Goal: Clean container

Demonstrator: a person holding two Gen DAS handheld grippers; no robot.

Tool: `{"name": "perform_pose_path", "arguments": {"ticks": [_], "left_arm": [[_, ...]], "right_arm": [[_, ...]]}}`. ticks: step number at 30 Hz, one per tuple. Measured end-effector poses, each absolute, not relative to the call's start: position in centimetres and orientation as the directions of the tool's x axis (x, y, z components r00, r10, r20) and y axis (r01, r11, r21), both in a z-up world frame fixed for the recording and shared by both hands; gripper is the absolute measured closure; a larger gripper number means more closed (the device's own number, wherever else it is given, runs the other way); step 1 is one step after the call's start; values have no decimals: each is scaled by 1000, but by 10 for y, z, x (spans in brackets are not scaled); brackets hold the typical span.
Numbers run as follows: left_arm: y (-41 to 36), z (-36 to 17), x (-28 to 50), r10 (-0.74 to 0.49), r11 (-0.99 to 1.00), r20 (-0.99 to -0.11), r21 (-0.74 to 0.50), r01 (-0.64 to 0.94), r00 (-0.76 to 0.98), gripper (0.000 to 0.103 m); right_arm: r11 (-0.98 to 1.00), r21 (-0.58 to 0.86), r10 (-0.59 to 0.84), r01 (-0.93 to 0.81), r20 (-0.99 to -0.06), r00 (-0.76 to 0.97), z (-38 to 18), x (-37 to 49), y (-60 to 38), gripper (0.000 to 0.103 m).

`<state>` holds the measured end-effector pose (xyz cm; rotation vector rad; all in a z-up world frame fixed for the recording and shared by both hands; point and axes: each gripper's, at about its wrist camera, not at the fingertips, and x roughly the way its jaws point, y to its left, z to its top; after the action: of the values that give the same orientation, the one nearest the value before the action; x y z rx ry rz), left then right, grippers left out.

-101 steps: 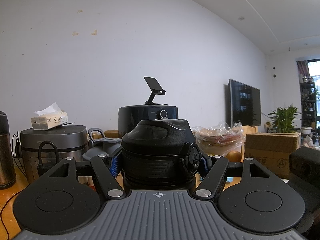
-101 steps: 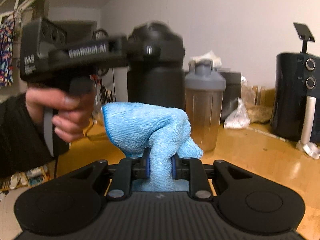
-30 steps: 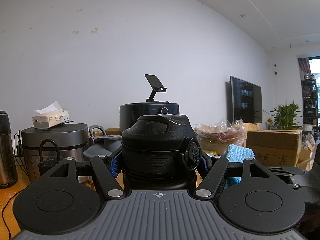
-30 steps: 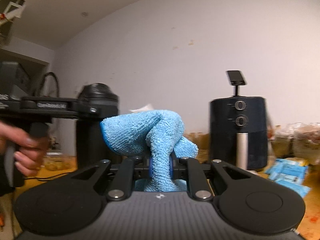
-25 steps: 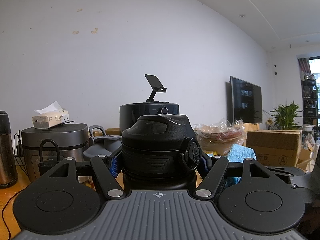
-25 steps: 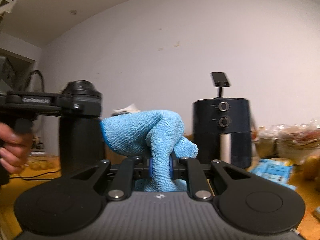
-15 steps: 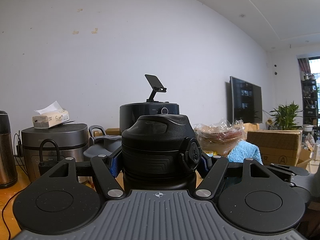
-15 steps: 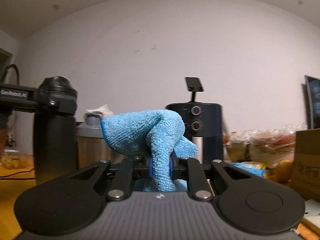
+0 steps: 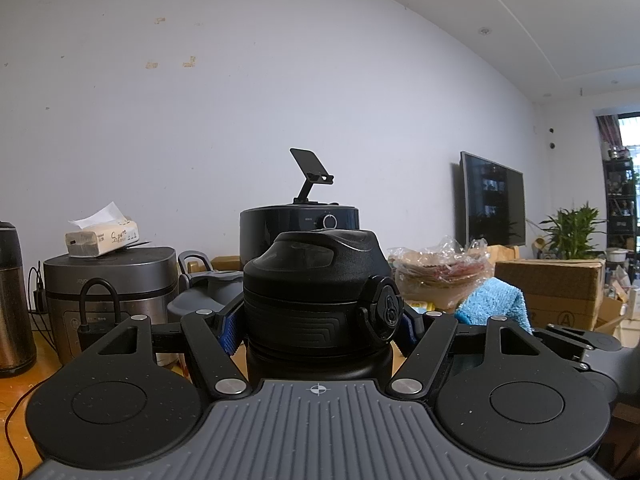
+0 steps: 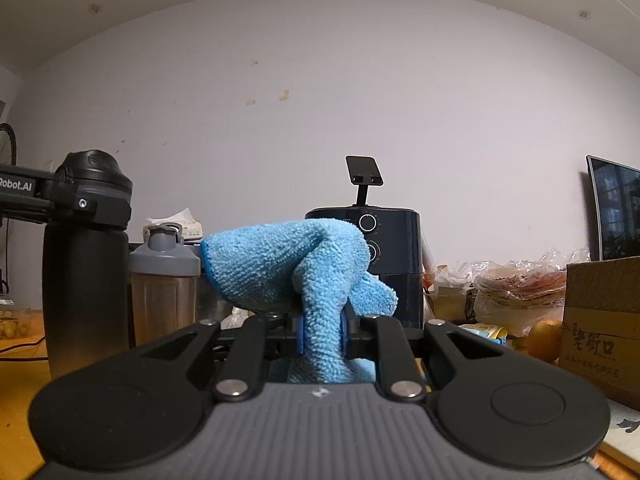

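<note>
A: While the left claw (image 9: 318, 320) stands closed on the black bottle (image 9: 316, 300) just under its lid, the right claw (image 10: 320, 330) is pinched tight on a bunched blue cloth (image 10: 288, 268). Where does the container sit?

B: In the right wrist view the bottle (image 10: 86, 280) stands upright, with its base low against the tabletop (image 10: 20, 360), the left claw clamped at its neck. The cloth is held apart from it, to its right, with no contact visible.

A: What could go wrong from here?

B: Judged from this scene, three things. The grip is high on a tall, smooth body, so a sideways push from the cloth could twist or tip the bottle within the fingers. A loose fold of cloth could snag on the lid's hinge latch (image 9: 387, 307). A wide sweep could knock the grey-lidded shaker (image 10: 165, 280) standing just beside the bottle. Whether the lid is locked cannot be told.

A: What writing can be read?

B: The left claw's body shows "Robot.AI" (image 10: 16, 184), its start cut off. The tissue pack (image 9: 103, 237) bears a handwritten-style word, perhaps "Supre", uncertain. The rice cooker (image 9: 110, 284) carries small lettering, too faint to read with certainty. One cardboard box (image 9: 560, 300) has a circled "A"; another (image 10: 600, 320) has printed Chinese characters
</note>
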<state>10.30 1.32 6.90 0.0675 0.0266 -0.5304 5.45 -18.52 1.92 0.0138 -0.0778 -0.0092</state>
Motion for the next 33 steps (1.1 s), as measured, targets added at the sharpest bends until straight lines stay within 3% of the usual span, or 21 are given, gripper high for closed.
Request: {"name": "perform_pose_path", "arguments": {"ticks": [6, 8, 9, 13, 33], "left_arm": [[10, 67, 98, -474, 877, -9, 78, 474, 880, 33], [9, 67, 95, -452, 891, 13, 66, 450, 892, 13], [9, 68, 93, -437, 898, 28, 56, 436, 899, 11], [5, 71, 87, -366, 931, 59, 27, 365, 929, 9], [-46, 78, 75, -35, 999, 36, -10, 36, 999, 8]], "right_arm": [[1000, 15, -2, 1, 76, 997, 19, 57, -187, 89], [1000, 15, -2, 0, 76, 997, 19, 57, -187, 89], [1000, 15, -2, 0, 76, 997, 19, 57, -187, 89], [1000, 16, -1, 0, 76, 997, 18, 57, -186, 89], [1000, 20, -10, 9, 75, 997, 18, 57, -186, 89]]}}
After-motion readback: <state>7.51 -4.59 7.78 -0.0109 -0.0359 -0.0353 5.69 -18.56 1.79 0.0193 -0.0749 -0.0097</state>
